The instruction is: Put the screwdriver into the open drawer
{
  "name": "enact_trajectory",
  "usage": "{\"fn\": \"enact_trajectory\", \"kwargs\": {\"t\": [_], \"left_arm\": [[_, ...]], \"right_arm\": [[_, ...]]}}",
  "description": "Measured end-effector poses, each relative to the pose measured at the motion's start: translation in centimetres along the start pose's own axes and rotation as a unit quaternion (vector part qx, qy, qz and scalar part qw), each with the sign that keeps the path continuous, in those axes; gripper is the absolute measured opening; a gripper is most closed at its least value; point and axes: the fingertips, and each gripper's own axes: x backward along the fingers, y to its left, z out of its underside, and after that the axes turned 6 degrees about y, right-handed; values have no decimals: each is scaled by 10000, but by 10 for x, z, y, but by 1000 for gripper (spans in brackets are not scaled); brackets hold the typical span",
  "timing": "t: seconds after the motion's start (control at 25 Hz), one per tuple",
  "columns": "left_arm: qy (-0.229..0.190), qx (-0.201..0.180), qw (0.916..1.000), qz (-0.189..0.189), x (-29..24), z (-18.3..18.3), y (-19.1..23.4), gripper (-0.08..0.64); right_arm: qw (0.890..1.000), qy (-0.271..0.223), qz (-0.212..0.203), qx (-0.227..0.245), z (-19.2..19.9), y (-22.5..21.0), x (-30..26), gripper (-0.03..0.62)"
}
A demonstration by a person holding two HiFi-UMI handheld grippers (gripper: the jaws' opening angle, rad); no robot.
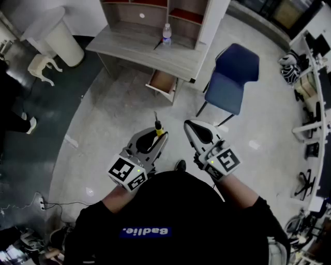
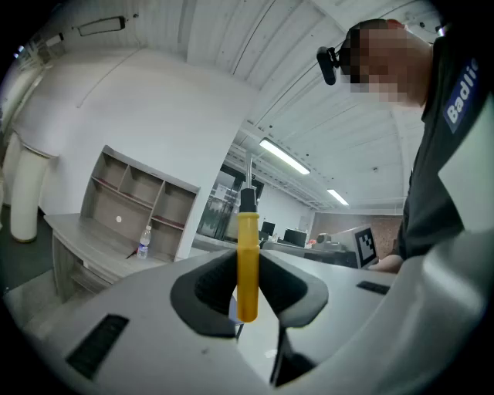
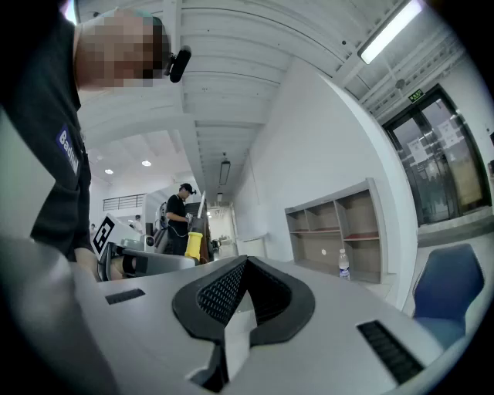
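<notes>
Your left gripper (image 1: pixel 156 135): jaws clenched on screwdriver (image 2: pixel 247 258), yellow handle upright between them, black collar and thin shaft on top. Your right gripper (image 3: pixel 245 264): jaws closed together, nothing in them. Both held level over pale grey glossy floor (image 1: pixel 114 108), well short of counter (image 1: pixel 139 49). Drawer (image 1: pixel 162 83) pulled open under counter's front edge, screwdriver not in it. Water bottle (image 1: pixel 166 33) stands on counter, shelf unit (image 1: pixel 155 13) at counter's back. Blue chair (image 1: pixel 230 77) just right of counter. Your dark shirt (image 1: pixel 146 231) reads "Badlie."
</notes>
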Motion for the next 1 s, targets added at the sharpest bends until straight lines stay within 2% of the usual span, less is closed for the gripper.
{"fn": "enact_trajectory", "kwargs": {"t": [0.6, 1.0], "left_arm": [[-55, 52, 9999, -102, -6, -1, 2, 77], [-119, 139, 9992, -342, -43, -5, 1, 77]], "right_arm": [[9998, 15, -178, -93, 1, -2, -4, 28], [9994, -39, -338, 13, -8, -41, 7, 28]]}}
